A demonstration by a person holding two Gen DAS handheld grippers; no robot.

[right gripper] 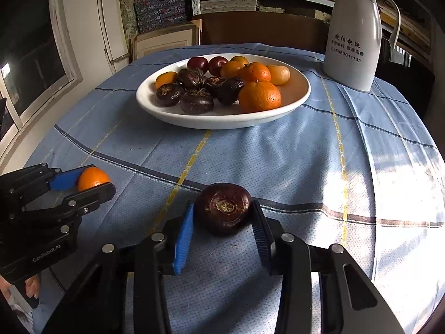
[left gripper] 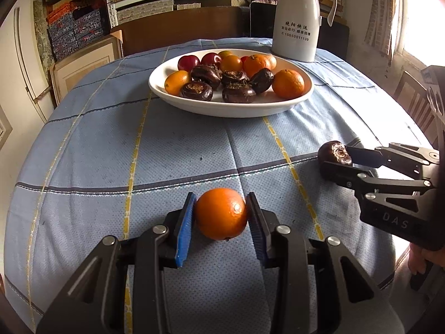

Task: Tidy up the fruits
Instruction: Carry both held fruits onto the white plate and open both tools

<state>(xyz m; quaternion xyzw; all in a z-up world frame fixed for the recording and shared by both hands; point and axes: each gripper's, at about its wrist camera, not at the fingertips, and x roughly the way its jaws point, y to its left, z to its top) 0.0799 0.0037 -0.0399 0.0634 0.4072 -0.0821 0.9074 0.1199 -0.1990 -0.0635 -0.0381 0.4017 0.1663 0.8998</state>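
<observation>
My left gripper [left gripper: 220, 215] is shut on an orange [left gripper: 221, 213], held just above the blue checked tablecloth [left gripper: 139, 144]; it also shows in the right wrist view [right gripper: 93, 179] at the left. My right gripper [right gripper: 223, 213] is shut on a dark brown water chestnut [right gripper: 223, 208]; in the left wrist view that chestnut [left gripper: 335, 152] is at the right between the black fingers. A white oval plate [left gripper: 230, 107] beyond both grippers holds several oranges, water chestnuts and red fruits; in the right wrist view the plate [right gripper: 222, 119] is straight ahead.
A white thermos jug [left gripper: 299, 16] stands behind the plate at the right, also seen in the right wrist view [right gripper: 356, 33]. Shelves with boxes lie behind the table. A wooden chair [left gripper: 414, 97] stands at the right table edge.
</observation>
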